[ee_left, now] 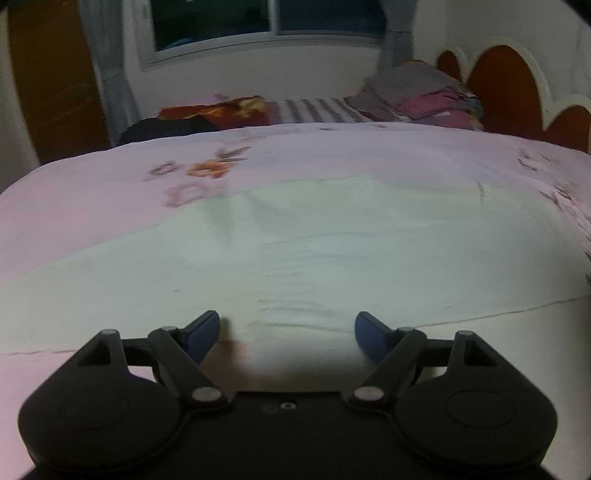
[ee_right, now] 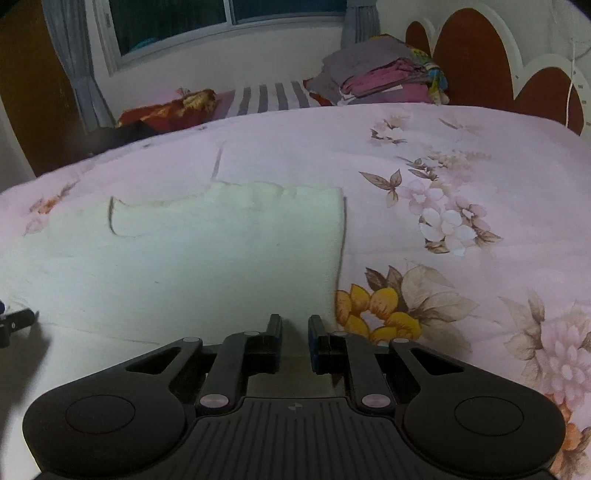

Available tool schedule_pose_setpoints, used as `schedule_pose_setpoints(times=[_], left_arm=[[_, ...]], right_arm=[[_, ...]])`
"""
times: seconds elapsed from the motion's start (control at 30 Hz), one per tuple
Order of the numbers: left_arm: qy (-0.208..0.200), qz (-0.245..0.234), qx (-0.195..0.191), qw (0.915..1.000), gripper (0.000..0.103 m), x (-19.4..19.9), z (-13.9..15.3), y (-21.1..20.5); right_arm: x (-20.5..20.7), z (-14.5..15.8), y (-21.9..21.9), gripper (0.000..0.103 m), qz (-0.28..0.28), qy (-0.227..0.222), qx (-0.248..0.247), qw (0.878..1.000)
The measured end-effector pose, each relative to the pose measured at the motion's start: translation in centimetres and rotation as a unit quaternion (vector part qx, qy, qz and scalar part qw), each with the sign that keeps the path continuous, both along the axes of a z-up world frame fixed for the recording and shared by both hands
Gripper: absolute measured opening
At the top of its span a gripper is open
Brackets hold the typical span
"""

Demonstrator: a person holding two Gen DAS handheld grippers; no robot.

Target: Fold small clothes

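Bedroom scene, pink flowered bedspread (ee_right: 461,166) fills both views. Left claw (ee_left: 287,332): jaws wide apart, nothing between them, hovering low over the near edge of a pale white garment (ee_left: 295,251) that lies flat and spreads ahead of it to both sides. Left view is blurred. Right claw (ee_right: 295,332): jaws close together with a narrow gap, parallel, over the garment's (ee_right: 192,258) near right corner; can't tell if cloth is pinched. Garment's right edge runs just right of this claw, yellow flower print (ee_right: 376,310) beside it. Garment's far edge looks bunched and wavy. Beyond the bedspread: striped cloth (ee_right: 266,96), red patterned cloth (ee_right: 166,109) far left, stack of folded clothes (ee_right: 380,79) far right against the headboard (ee_right: 476,55). Window (ee_right: 221,22) with grey curtains (ee_right: 74,62) on the back wall.
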State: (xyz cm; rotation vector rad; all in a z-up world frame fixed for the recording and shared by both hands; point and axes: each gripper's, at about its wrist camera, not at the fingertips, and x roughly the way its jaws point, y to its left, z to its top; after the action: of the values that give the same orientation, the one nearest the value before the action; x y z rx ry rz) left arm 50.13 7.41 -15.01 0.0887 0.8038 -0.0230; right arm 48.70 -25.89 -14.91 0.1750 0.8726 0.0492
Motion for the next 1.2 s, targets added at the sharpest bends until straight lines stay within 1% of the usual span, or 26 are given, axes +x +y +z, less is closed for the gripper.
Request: schedule_pose_setpoints(times=[0.1, 0.23, 0.27, 0.3, 0.33, 0.37, 0.43, 0.5, 0.57, 0.6, 0.63, 0.67, 0.7, 0.73, 0.83, 0.9, 1.0, 1.07, 1.1, 1.13, 1.17, 1.2], left_arm=[[-0.001, 0.02, 0.001, 0.9998, 0.079, -0.6, 0.3, 1.9], [-0.004, 0.047, 0.007, 0.9989, 0.082, -1.5, 0.7, 4.8], [-0.005, 0.054, 0.01, 0.9985, 0.082, -1.7, 0.8, 5.6], [-0.006, 0.06, 0.014, 0.9981, 0.081, -2.0, 1.0, 6.4], [-0.008, 0.065, 0.019, 0.9977, 0.078, -2.2, 1.0, 7.2], [-0.01, 0.07, 0.024, 0.9972, 0.077, -2.6, 1.1, 8.1], [-0.012, 0.098, 0.029, 0.9947, 0.076, -3.3, 1.0, 10.5], [-0.012, 0.141, 0.01, 0.9898, 0.074, -4.0, 1.0, 13.8], [-0.011, 0.19, -0.018, 0.9815, 0.07, -4.7, 1.0, 17.4], [-0.009, 0.215, -0.036, 0.976, 0.068, -5.0, 1.0, 19.2], [-0.01, 0.239, -0.06, 0.969, 0.063, -5.4, 0.9, 21.1], [-0.013, 0.26, -0.09, 0.9613, 0.059, -5.7, 0.8, 22.9], [-0.026, 0.276, -0.133, 0.9516, 0.056, -6.2, 0.8, 24.8], [-0.039, 0.286, -0.161, 0.9438, 0.053, -6.6, 0.8, 26.1], [-0.057, 0.312, -0.215, 0.9237, 0.046, -6.7, 0.5, 29.4], [-0.076, 0.329, -0.262, 0.9041, 0.042, -6.9, 0.0, 31.2], [-0.095, 0.353, -0.303, 0.8799, 0.033, -7.1, -0.6, 33.2], [-0.1, 0.37, -0.329, 0.863, 0.022, -7.2, -1.0, 34.3], [-0.1, 0.377, -0.338, 0.8567, 0.019, -7.3, -1.2, 34.7], [-0.097, 0.377, -0.336, 0.8576, 0.009, -7.2, -1.1, 34.6], [-0.092, 0.372, -0.324, 0.8648, 0.003, -7.0, -1.0, 34.5], [-0.094, 0.362, -0.311, 0.8736, 0.003, -6.9, -0.4, 33.9]], right_arm=[[-0.2, -0.1, 0.3, 0.014, 0.003, 0.0, 0.024, 1.0], [-0.1, 0.0, 1.1, 0.015, -0.001, -0.007, 0.022, 1.0], [-0.1, 0.0, 1.4, 0.016, -0.002, -0.008, 0.02, 1.0], [0.0, 0.0, 1.6, 0.036, -0.002, -0.008, 0.019, 1.0], [0.0, -0.1, 1.7, 0.055, -0.004, -0.008, 0.018, 1.0], [-0.1, -0.1, 1.9, 0.076, -0.01, -0.015, 0.013, 1.0], [-0.3, 0.1, 2.2, 0.076, -0.004, -0.029, 0.012, 0.999], [-0.4, 0.3, 2.4, 0.075, 0.007, -0.033, 0.017, 0.999], [-0.7, 0.7, 2.7, 0.075, 0.007, -0.046, 0.008, 0.999], [-0.7, 0.8, 2.8, 0.068, 0.008, -0.049, 0.01, 0.999], [-0.7, 0.9, 2.9, 0.062, 0.007, -0.05, 0.009, 0.999], [-0.7, 1.0, 3.1, 0.053, 0.007, -0.048, 0.004, 0.999], [-0.6, 0.9, 3.2, 0.051, 0.006, -0.045, -0.001, 0.999], [-0.5, 0.9, 3.4, 0.051, 0.005, -0.044, -0.003, 0.999], [-0.4, 0.8, 3.7, 0.051, 0.006, -0.041, -0.002, 0.999], [-0.4, 0.8, 3.8, 0.051, 0.004, -0.04, -0.003, 0.999], [-0.6, 0.8, 3.7, 0.051, -0.007, -0.04, -0.002, 0.999], [-0.7, 0.9, 3.4, 0.051, -0.018, -0.039, -0.005, 0.999], [-0.6, 0.9, 3.1, 0.051, -0.027, -0.035, 0.001, 0.999], [-0.6, 0.8, 2.8, 0.051, -0.036, -0.032, 0.01, 0.999], [-0.5, 0.8, 2.3, 0.051, -0.047, -0.028, 0.026, 0.998], [-0.5, 0.8, 1.9, 0.051, -0.055, -0.026, 0.037, 0.997]])
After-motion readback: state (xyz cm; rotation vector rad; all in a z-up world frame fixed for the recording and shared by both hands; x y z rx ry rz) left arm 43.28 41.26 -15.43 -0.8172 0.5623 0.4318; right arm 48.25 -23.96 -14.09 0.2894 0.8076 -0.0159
